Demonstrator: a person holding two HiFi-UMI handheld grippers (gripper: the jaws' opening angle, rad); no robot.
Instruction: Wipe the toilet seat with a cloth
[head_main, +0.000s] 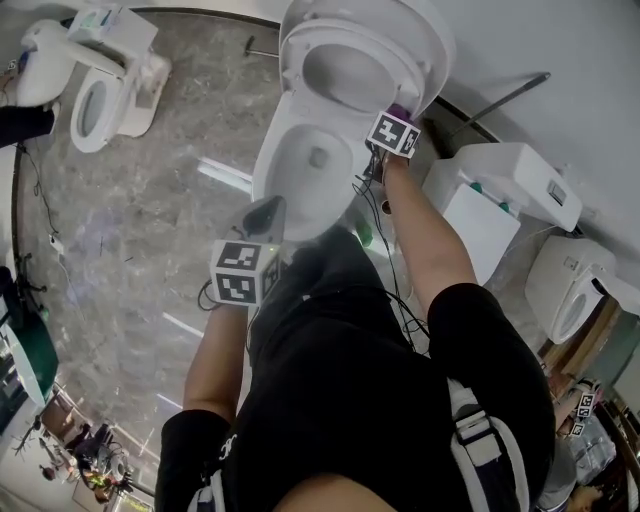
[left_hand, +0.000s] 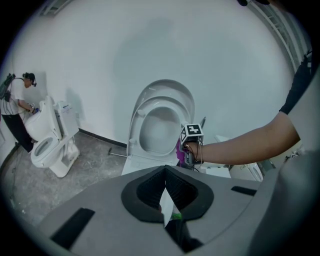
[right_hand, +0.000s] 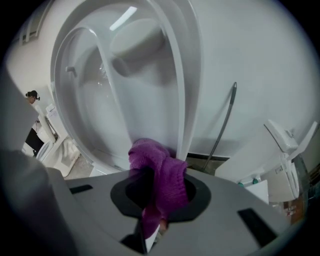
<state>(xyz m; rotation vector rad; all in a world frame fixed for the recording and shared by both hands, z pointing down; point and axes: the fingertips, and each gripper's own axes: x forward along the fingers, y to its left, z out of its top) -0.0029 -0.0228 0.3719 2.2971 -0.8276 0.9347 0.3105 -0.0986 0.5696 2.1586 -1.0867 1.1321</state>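
Your right gripper (right_hand: 152, 220) has its fingers clenched on the purple knitted cloth (right_hand: 157, 175), which bunches out ahead of the tips. The cloth sits at the lower right edge of the raised white plastic toilet seat (left_hand: 162, 102), close to the hinge end; whether it presses on the plastic cannot be told. The seat stands upright against the white lid (head_main: 425, 40), so its long axis runs up and away from the fingers, and the unwiped ring lies above and to the left of the cloth.

Your left gripper (left_hand: 166, 202) is closed on nothing and hangs near the front of the white porcelain bowl (head_main: 300, 170), well apart from the seat. The right hand is the nearer one.

A thin grey metal pipe (right_hand: 225, 125) leans on the wall just right of the lid, and a white box-shaped cistern (head_main: 510, 180) stands beyond it. Judged from this, sweep leftward to stay clear of both.
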